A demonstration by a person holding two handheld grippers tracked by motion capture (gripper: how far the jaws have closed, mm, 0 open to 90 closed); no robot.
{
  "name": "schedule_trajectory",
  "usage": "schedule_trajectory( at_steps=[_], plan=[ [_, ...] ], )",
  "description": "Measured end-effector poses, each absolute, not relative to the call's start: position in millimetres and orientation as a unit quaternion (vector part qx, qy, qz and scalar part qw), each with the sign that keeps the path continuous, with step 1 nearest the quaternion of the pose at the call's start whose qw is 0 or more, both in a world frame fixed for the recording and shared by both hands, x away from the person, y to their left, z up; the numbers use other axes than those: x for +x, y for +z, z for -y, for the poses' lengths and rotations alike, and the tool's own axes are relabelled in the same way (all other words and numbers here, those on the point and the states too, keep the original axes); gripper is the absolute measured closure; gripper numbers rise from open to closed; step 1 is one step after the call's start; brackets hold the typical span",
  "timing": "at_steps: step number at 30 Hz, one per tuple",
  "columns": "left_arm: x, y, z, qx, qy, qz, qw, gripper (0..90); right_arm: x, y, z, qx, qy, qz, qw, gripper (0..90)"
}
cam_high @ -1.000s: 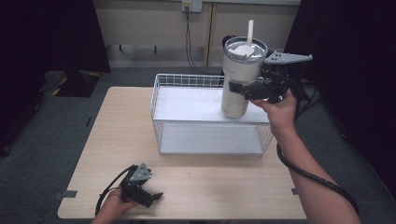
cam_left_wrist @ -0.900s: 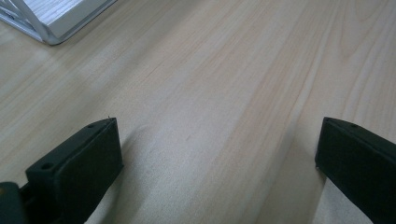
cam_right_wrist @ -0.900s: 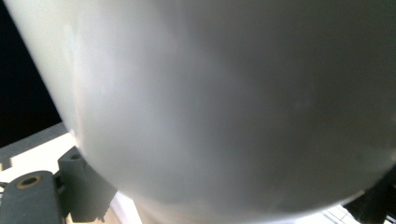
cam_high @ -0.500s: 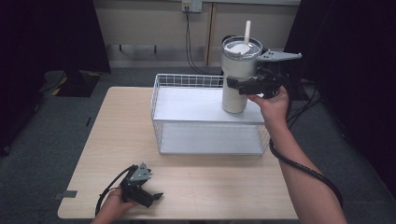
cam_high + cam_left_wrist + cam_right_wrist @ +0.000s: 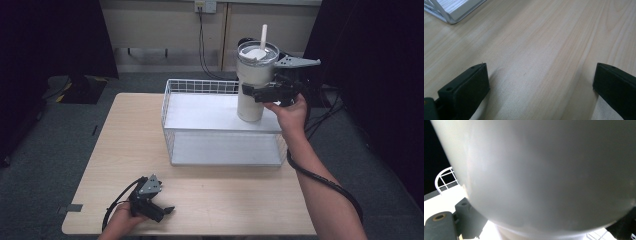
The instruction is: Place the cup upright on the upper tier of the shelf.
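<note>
- Nearest the camera in the high view, the left gripper (image 5: 159,208) lay low on the wooden table (image 5: 125,145) by its front edge, held in the person's left hand (image 5: 121,223), with its black cable (image 5: 114,206) looping beside it.
- In the left gripper view, its two black jaws stood spread wide apart over bare wood grain, with nothing between them; a corner of the wire basket (image 5: 451,11) showed at the upper left.
- Farther back, the white wire basket (image 5: 200,86) sat on the middle of the table, its flat white floor open to view.
- The person's right forearm (image 5: 325,200) reached in from the lower right, with a black cable trailing along it, up to the right hand (image 5: 290,111) at the basket's far right corner.
- The right gripper (image 5: 260,92) was clamped on the tumbler (image 5: 254,82), one jaw on each side of its body, around mid-height.
- The tumbler was a tall, pale cup with a lid and a white straw (image 5: 263,37); it stood upright over the basket's far right part. Whether its base touched the basket floor or hung just above it, I could not tell.
- In the right gripper view, the tumbler's pale wall (image 5: 544,170) sat close against the lens between the jaws, with the basket's rim (image 5: 445,178) at the left.
</note>
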State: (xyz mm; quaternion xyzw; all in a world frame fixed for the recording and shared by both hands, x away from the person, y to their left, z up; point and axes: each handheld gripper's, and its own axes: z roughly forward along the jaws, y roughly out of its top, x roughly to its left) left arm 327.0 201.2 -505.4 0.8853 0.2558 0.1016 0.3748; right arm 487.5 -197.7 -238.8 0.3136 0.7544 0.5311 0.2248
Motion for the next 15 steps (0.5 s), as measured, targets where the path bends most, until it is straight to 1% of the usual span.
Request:
schedule_trajectory(
  at_steps=[15],
  plan=[
    [327.0, -505.4, -201.1, 0.885, 0.101, -0.256, 0.375, 0.0, 489.5, -241.9, 205.2, 0.317, 0.543, -0.748, 0.213, 9.2]
  ],
)
